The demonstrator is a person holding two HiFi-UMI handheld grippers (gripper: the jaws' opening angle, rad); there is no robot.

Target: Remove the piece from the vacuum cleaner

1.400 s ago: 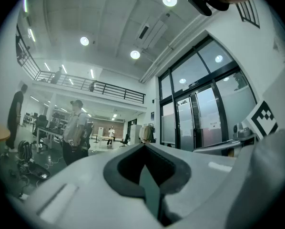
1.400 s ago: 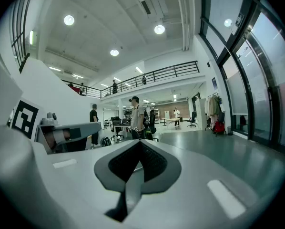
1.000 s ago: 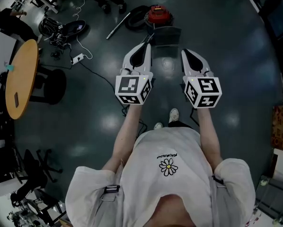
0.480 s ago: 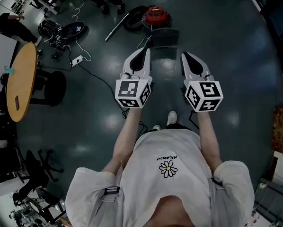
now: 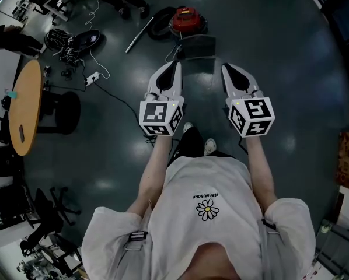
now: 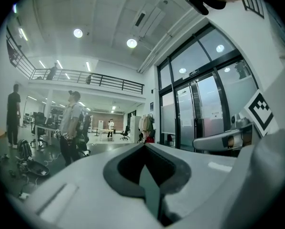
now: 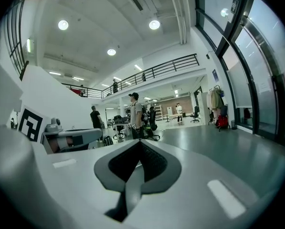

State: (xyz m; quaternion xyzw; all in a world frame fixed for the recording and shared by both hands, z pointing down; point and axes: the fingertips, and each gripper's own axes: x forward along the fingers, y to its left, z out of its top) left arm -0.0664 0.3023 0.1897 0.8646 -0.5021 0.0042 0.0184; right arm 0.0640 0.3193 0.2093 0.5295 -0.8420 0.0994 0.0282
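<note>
- The vacuum [image 5: 189,18] sits on the floor [image 5: 279,69] well ahead of us, its wand [image 5: 140,34] lying to its left; we should walk closer first.
- Left gripper [image 5: 174,66] and right gripper [image 5: 228,69] are both pressed closed, empty, held side by side; we should open them before reaching for the piece.

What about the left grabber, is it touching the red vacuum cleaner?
Apart. The head view shows the left gripper held up in front of the person, well short of the red vacuum cleaner, with dark floor visible between them.
</note>
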